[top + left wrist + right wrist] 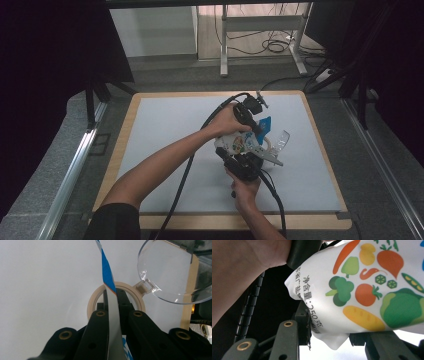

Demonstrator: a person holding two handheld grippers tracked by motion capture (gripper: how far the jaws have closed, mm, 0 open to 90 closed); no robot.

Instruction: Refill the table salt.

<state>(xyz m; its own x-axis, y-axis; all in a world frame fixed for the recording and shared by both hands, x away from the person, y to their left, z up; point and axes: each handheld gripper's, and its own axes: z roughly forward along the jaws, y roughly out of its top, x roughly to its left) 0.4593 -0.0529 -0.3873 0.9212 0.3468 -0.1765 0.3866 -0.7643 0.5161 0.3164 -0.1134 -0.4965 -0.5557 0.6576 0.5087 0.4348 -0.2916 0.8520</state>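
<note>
A white pouch (236, 142) printed with vegetables (367, 290), blue at its top edge (264, 124), hangs tilted over the middle of the white mat. My left gripper (259, 129) is shut on that thin blue-and-white top edge (107, 272), seen edge-on between its jaws (113, 296). From below, my right gripper (241, 154) is shut on the pouch's lower part (332, 327). Right under the pouch top lies a beige round container mouth (92, 301) with its clear hinged lid (170, 267) flipped open; the lid (282, 140) juts out to the right.
The white mat (165, 130) lies on a wooden board (125, 125) with bare room to the left and far side. Black cables (182, 180) trail from both grippers toward the near edge. A person's hand (242, 267) is close beside the pouch.
</note>
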